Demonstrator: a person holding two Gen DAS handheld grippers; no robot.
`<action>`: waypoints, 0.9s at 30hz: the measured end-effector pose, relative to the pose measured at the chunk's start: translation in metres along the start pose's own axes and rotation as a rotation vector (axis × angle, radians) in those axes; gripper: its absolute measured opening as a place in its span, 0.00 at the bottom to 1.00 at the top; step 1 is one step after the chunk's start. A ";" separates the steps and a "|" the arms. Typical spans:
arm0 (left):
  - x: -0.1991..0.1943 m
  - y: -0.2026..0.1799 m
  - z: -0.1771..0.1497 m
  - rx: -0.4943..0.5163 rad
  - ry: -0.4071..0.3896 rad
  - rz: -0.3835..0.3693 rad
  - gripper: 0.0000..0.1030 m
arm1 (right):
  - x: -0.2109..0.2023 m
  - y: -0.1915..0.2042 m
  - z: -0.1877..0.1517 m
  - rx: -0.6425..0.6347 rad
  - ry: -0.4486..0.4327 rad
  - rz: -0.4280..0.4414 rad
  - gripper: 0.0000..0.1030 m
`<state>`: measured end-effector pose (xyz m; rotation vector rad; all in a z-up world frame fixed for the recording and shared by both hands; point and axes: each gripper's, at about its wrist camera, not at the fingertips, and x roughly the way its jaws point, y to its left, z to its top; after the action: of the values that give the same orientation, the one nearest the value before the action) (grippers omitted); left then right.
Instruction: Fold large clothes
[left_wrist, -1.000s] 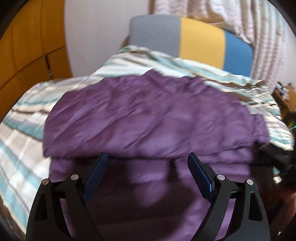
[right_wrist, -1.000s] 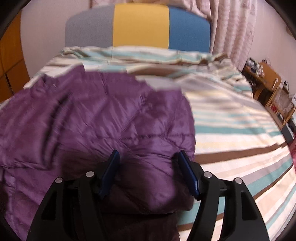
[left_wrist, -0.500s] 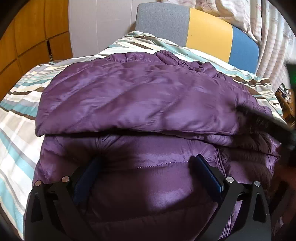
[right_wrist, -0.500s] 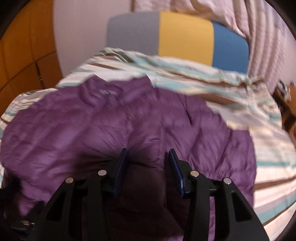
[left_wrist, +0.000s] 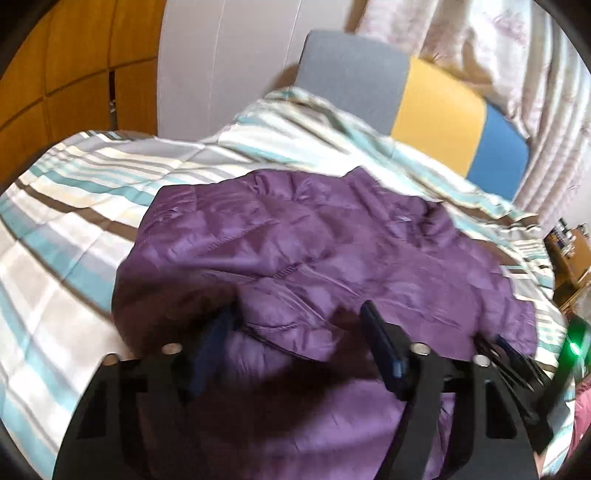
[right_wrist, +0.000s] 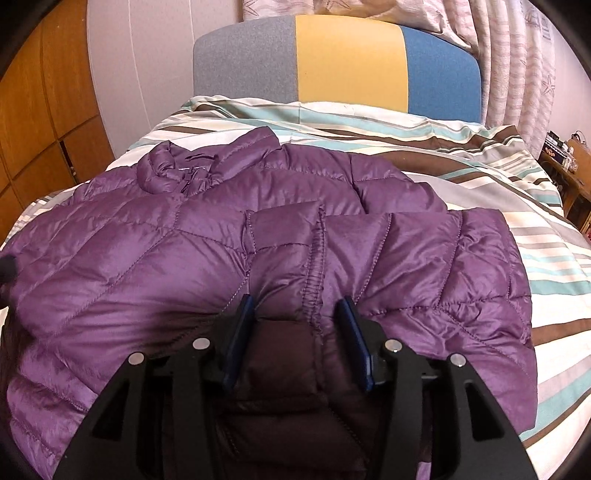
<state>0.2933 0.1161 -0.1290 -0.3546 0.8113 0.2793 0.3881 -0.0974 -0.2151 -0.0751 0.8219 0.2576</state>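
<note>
Purple quilted down jacket (right_wrist: 155, 266) lies folded on striped bed quilt (right_wrist: 498, 192). Right gripper (right_wrist: 297, 310): fingers narrowed around a puffy jacket fold. Left gripper (left_wrist: 299, 325): fingers spread wide, jacket fabric between them, not pinched.

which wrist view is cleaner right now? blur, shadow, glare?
Right wrist view: sharp, stitching on the purple jacket crisp, soft sheen, dark shadow around the right gripper. Left wrist view: motion-blurred, jacket seams and striped duvet smeared, shadow under the left gripper.
</note>
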 end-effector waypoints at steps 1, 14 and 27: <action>0.007 0.003 0.007 -0.014 0.018 0.005 0.54 | 0.000 0.001 0.000 -0.004 0.000 -0.004 0.47; -0.045 0.081 -0.032 -0.177 -0.033 0.064 0.54 | 0.000 -0.004 -0.001 0.013 0.002 0.016 0.47; 0.053 0.018 0.024 0.079 0.010 0.187 0.54 | -0.001 -0.005 -0.001 0.010 0.003 0.012 0.48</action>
<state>0.3369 0.1484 -0.1565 -0.2057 0.8648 0.4193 0.3877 -0.1023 -0.2152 -0.0612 0.8266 0.2644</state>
